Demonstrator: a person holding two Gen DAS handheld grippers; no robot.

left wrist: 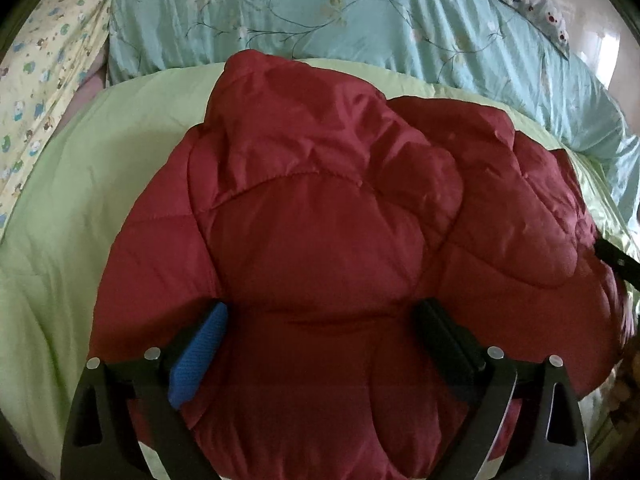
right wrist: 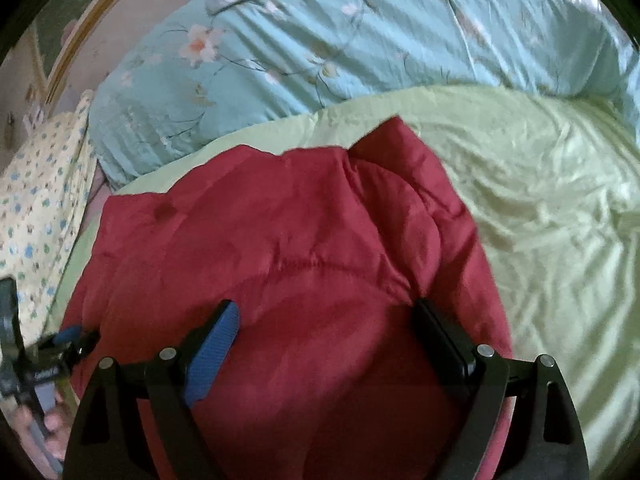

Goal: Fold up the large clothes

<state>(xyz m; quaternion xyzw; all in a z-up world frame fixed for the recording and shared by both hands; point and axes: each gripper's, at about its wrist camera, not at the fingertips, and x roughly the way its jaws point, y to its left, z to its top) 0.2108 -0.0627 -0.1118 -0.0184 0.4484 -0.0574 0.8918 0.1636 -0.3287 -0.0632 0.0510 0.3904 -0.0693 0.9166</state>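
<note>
Both tongs (left wrist: 320,328) gape over the red quilted jacket (left wrist: 320,208).

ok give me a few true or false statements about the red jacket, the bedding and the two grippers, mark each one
1. The red padded jacket lies on a light green sheet. True.
2. The left gripper is clamped shut on a sleeve. False: its jaws stand wide apart over the jacket, gripping nothing.
3. A pale blue floral quilt lies beyond the jacket. True.
4. The right gripper holds a folded towel. False: its jaws are open and empty above the jacket.
5. The jacket hangs on a hanger. False: it lies bunched on the bed.
</note>
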